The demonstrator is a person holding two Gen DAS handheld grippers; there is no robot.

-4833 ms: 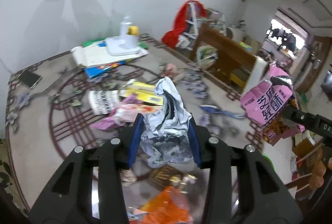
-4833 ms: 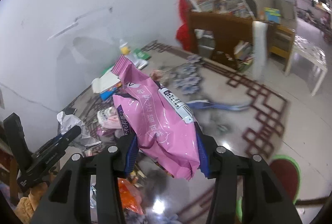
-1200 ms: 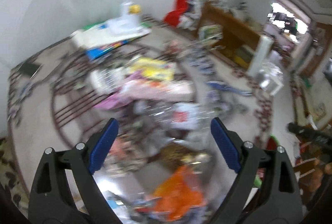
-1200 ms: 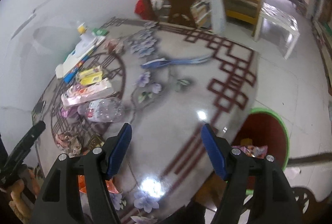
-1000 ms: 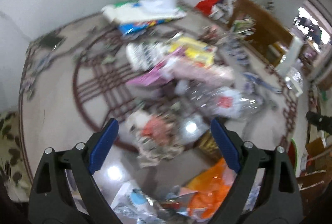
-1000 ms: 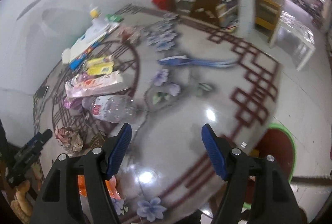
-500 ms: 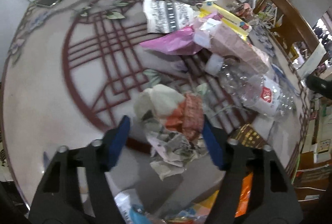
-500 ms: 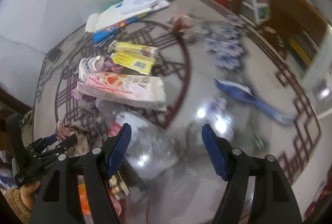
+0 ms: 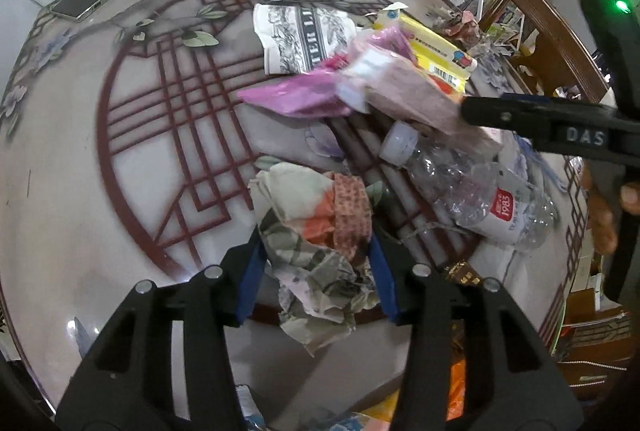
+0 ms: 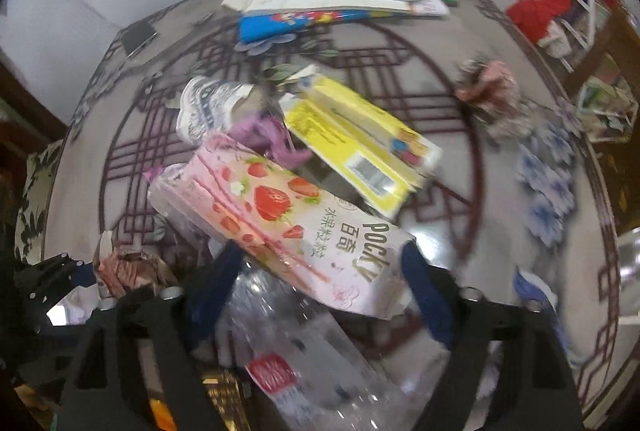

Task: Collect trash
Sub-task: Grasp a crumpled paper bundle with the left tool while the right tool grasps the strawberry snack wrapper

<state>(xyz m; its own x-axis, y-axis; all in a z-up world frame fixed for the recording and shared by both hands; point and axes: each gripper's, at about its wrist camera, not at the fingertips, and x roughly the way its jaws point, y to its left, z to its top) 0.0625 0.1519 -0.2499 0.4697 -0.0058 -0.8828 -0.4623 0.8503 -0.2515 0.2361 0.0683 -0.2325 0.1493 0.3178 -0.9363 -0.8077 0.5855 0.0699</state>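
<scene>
Closing in from both sides now: the left gripper has its blue pads pressed on either flank of the paper wad, clamped on it, the wad lying on the desk and spilling past the fingertips. The right gripper is set wider, straddling the Pocky box; whether its pads actually touch the box, I can't tell. The box's long axis runs slantwise across the gap, its far end pointing up-left, and it lies over the bottle. Each piece sits dead ahead of its own gripper, so a lift looks like the call.
</scene>
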